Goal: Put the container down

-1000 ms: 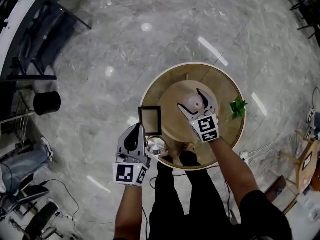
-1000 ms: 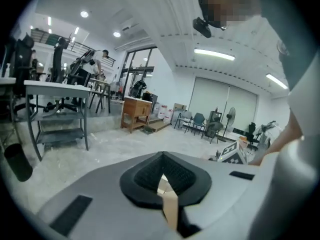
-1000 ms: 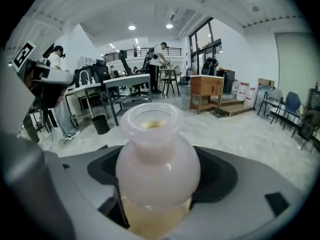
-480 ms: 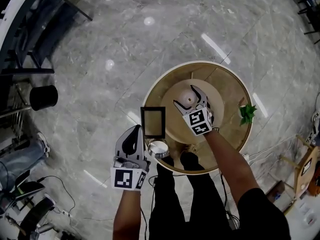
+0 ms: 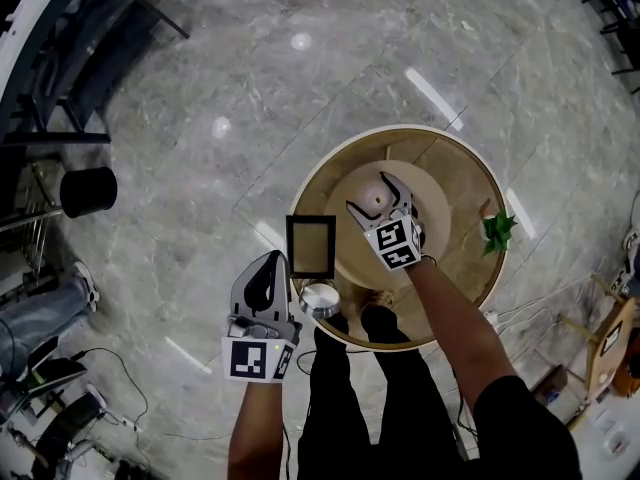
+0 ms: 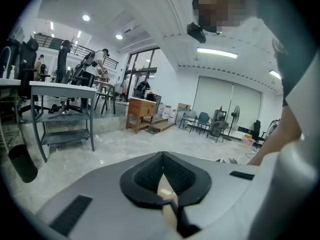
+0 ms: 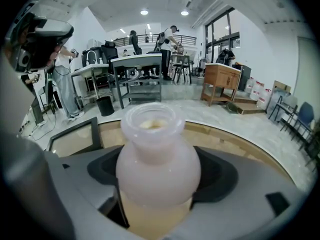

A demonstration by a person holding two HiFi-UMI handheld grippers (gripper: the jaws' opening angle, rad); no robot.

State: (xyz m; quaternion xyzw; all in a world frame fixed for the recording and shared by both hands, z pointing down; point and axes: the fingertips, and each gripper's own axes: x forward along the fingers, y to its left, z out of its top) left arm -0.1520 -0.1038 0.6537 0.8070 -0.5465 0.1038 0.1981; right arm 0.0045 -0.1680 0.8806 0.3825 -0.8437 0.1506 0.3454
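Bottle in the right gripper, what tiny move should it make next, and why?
Probably lower it straight down. The right gripper is clamped on the bottle, which stands upright over the raised disc in the middle of the table. Whether its base already touches the disc cannot be told, so a slow descent seems safest before the jaws open.

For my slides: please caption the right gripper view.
Right gripper clamped on an open-necked frosted-white container over a round wooden table, dark picture frame at left.
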